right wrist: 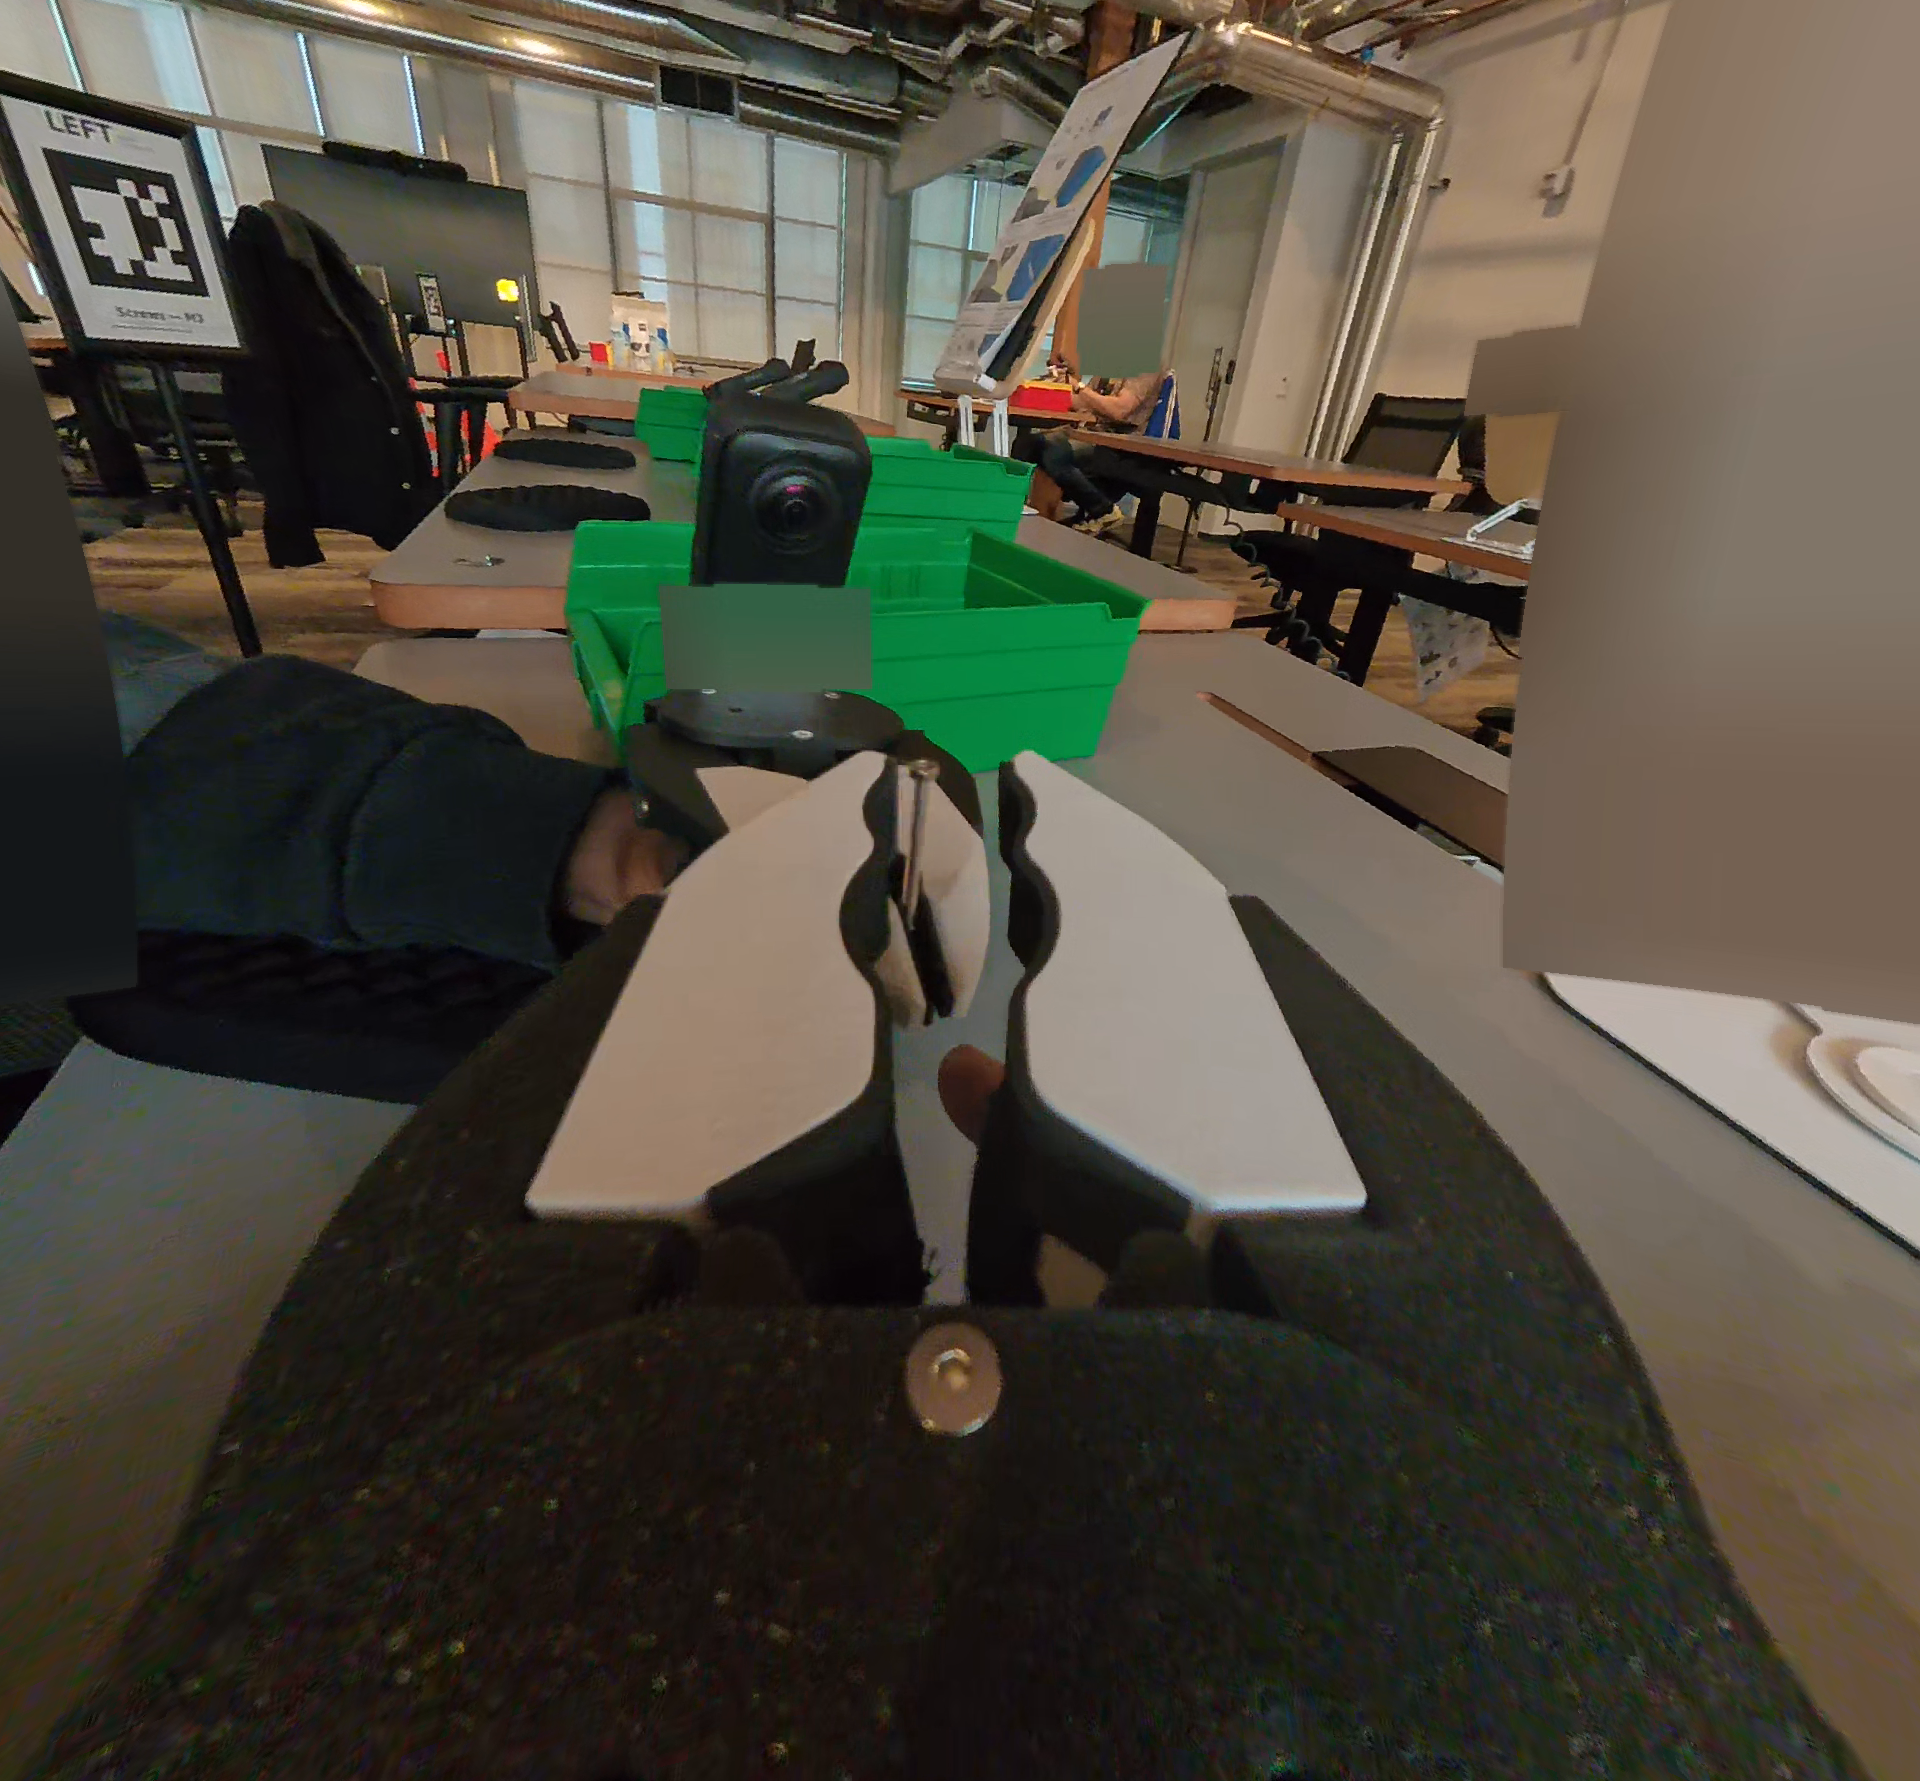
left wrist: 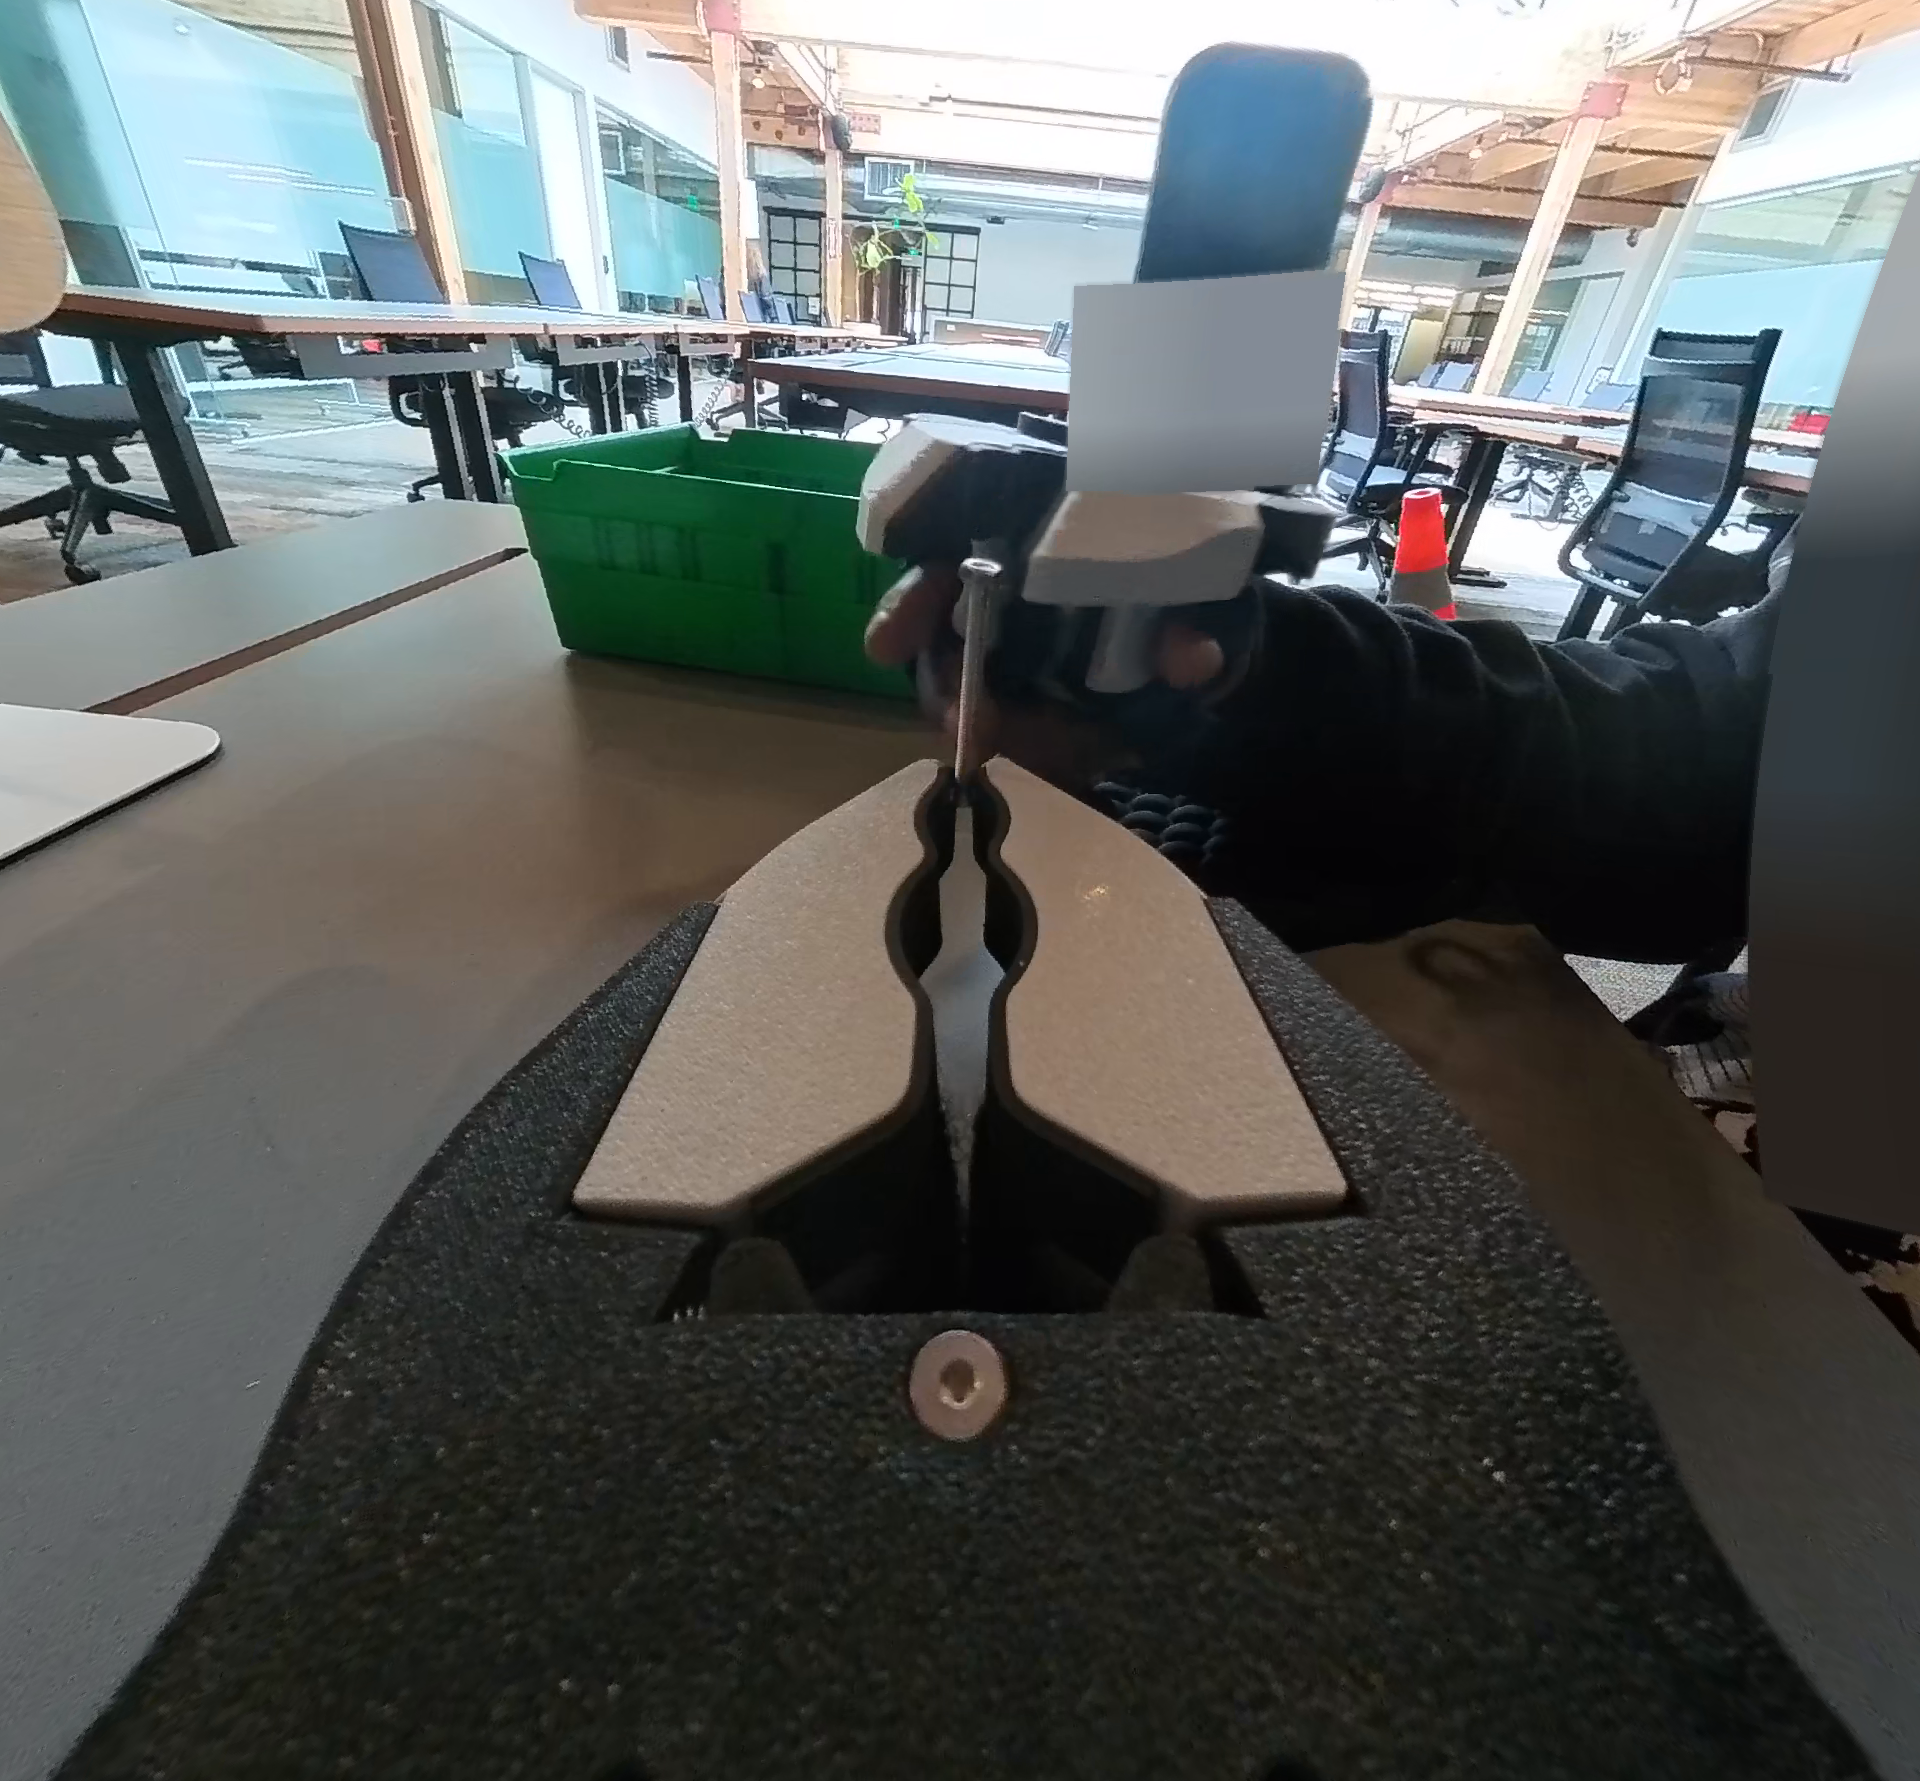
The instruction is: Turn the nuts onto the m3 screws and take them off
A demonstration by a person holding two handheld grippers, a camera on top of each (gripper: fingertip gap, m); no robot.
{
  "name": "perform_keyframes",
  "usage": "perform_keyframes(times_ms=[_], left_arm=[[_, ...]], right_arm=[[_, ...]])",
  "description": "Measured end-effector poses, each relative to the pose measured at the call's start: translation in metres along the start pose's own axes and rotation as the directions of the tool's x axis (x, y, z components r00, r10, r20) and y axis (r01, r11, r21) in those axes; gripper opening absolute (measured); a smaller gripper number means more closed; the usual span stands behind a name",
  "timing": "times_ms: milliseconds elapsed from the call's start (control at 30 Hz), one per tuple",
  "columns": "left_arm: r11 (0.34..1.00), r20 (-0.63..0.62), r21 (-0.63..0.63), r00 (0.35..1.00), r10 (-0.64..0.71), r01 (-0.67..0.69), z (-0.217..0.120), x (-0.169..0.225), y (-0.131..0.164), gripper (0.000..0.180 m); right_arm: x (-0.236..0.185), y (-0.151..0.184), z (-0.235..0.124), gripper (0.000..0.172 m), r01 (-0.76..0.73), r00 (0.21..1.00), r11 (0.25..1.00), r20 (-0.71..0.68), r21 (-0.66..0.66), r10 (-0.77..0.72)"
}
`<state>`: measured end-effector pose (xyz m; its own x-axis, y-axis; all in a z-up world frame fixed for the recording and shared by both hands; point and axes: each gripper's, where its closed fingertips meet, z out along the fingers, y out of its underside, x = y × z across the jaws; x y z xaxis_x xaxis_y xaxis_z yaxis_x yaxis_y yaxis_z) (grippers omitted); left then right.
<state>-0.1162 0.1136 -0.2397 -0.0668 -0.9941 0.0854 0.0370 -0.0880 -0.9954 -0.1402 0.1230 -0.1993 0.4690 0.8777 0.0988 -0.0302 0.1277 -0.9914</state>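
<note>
We count two hand-held grippers with pale grey fingers and black textured bodies. In the lower centre of the left wrist view, our left gripper (left wrist: 968, 781) has its fingers together, clamped on the lower end of one long, thin silver metal screw (left wrist: 975, 666), which stands nearly upright with its head at the top. Just beyond the screw, at centre frame, our right gripper (left wrist: 1013, 526) is held in a dark-sleeved hand; its fingers stand apart, and in the right wrist view the screw (right wrist: 914, 838) sits in that gap, close by one black pad, with clear space on the other side. We cannot make out a nut.

The grey-brown tabletop (left wrist: 343, 879) carries one green plastic bin (left wrist: 707, 557) behind the tools; the right wrist view shows three green bins in all, stacked back in the centre. One orange traffic cone (left wrist: 1421, 557) stands at right. Farther off we see rows of desks, black office chairs, glass partitions and timber beams under a bright skylight.
</note>
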Motion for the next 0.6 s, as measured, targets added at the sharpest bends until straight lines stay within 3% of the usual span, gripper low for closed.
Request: perform_keyframes(times_ms=[167, 433, 600], left_arm=[[1.0, 0.0, 0.002, 1.0, -0.001, 0.001, -0.0002, -0.0002, -0.0003, 0.002], [1.0, -0.001, -0.001, 1.0, -0.001, 0.001, 0.0002, -0.0002, 0.0001, 0.002], [1.0, -0.001, 0.002, 1.0, -0.003, 0.003, 0.0, -0.0005, -0.0002, 0.002]], right_arm=[[0.005, 0.0023, -0.0021, 0.009, -0.007, 1.0, 1.0, -0.021, -0.012, 0.007], [-0.0006, 0.0002, 0.0009, 0.016, -0.004, 1.0, 1.0, 0.002, -0.002, 0.004], [0.0035, 0.0009, -0.0013, 0.009, -0.012, 1.0, 1.0, -0.013, -0.006, 0.012]])
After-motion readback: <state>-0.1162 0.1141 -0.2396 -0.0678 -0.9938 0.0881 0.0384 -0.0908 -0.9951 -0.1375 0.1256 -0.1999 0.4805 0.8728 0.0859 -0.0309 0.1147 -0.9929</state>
